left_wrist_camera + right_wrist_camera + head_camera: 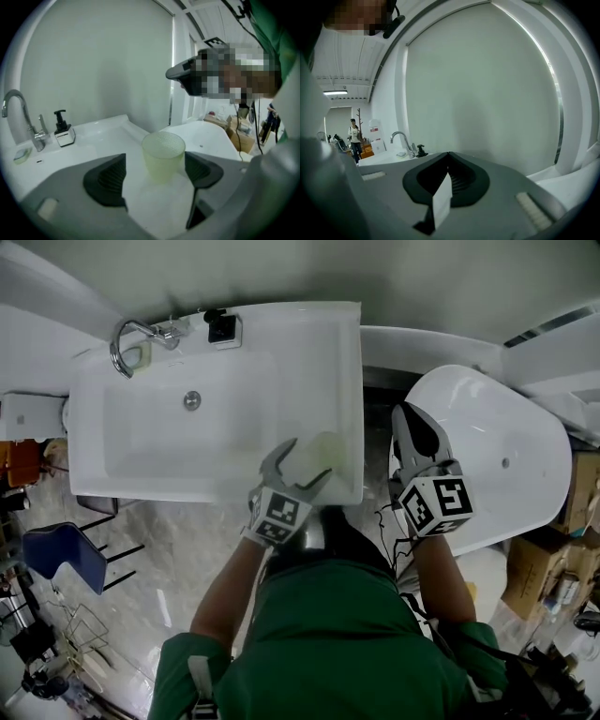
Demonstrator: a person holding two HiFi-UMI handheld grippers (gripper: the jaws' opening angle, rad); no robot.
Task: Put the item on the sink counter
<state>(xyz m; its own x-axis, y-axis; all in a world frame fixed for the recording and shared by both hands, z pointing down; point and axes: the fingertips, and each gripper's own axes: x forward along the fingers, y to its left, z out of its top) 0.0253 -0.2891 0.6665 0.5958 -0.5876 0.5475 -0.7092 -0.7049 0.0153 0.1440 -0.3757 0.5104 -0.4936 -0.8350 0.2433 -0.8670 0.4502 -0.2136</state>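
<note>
Cup (162, 157) upright on sink counter (337, 352)

Bathtub (506, 427) at right. Left forearm (230, 582) and right forearm (445, 577) both reach forward. Left gripper (307, 460) sits low at counter's right ledge, jaws spread, cup standing between them. Right gripper (405, 418) is over tub rim, jaws together, empty.

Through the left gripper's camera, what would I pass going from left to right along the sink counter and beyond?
First the faucet → soap dispenser → pale green cup → white bathtub.
</note>
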